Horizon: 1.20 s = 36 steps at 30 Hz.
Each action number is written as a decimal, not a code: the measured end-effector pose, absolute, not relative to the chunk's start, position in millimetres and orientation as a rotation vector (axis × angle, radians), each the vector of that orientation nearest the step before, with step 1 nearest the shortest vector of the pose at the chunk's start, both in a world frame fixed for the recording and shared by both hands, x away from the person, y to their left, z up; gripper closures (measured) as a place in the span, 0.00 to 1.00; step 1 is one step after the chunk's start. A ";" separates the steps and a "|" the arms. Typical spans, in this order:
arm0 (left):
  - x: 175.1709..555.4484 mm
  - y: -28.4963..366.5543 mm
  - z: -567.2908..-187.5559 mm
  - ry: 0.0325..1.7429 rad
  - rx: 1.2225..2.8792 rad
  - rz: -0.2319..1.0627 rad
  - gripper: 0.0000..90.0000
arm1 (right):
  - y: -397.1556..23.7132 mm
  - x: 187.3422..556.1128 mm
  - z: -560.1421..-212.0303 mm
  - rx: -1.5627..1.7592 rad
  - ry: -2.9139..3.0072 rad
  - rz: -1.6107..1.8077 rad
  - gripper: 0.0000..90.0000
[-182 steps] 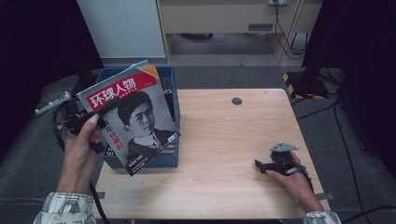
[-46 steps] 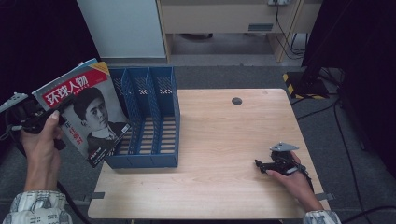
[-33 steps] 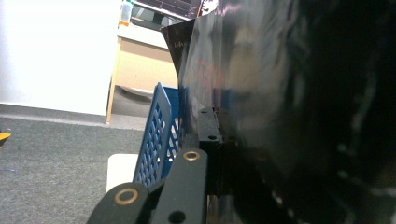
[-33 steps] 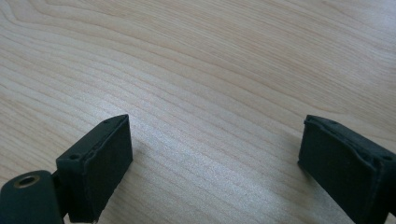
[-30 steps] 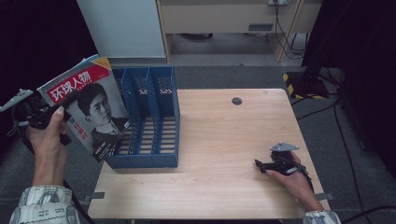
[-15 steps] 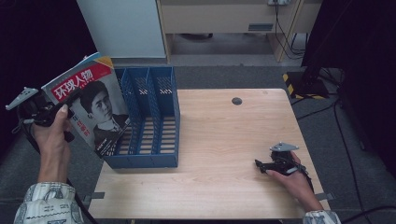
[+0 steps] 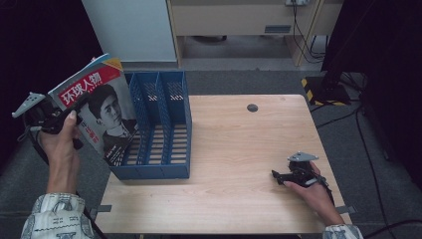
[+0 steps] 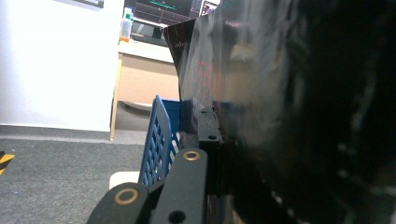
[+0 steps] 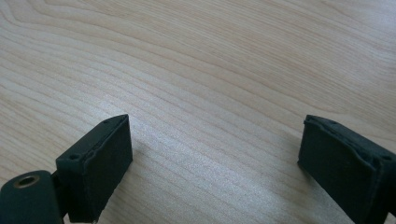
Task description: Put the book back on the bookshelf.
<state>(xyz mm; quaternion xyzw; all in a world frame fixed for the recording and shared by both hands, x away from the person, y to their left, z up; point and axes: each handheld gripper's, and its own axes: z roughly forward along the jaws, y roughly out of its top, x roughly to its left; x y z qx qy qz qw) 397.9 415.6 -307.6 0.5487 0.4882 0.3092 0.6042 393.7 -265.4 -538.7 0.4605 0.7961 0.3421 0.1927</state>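
Landmark for this entry: the blue file rack [image 7: 158, 130] standing at the left end of the table [image 7: 239, 149].

My left gripper [image 7: 55, 119] is clenched on the magazine [image 7: 97, 112], pinching it near its left edge; in the left gripper view the dark glossy cover [image 8: 261, 93] lies flat against the jaws. I hold the magazine just left of the rack, tilted, with its top leaning away from the rack and its lower right corner at the rack's left wall. My reading is that this tilt puts a bottom corner first, so it can feed down into a slot rather than meet the wall flat. Whether the corner has already entered the leftmost compartment I cannot tell.

The rack has several upright compartments. The ones I can see into, right of the magazine, look empty; the leftmost is partly hidden by the cover.

My right gripper [image 7: 283, 175] rests on the table well to the right of the rack, jaws released and wide apart, bare wood [image 9: 210, 93] between them. I judge it parked clear of the work.

A small dark disc [image 7: 252, 107] lies beyond, right of the rack.
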 end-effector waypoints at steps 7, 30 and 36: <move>400.9 411.8 -311.8 1.126 1.257 0.720 0.96 | -265.4 393.7 -538.8 1.293 2.233 0.960 0.11; 403.6 406.8 -328.0 1.108 1.229 0.761 0.96 | -265.4 393.7 -538.7 1.294 2.232 0.960 0.11; 403.7 404.3 -331.8 1.108 1.229 0.764 0.96 | -265.3 393.7 -538.7 1.295 2.232 0.959 0.11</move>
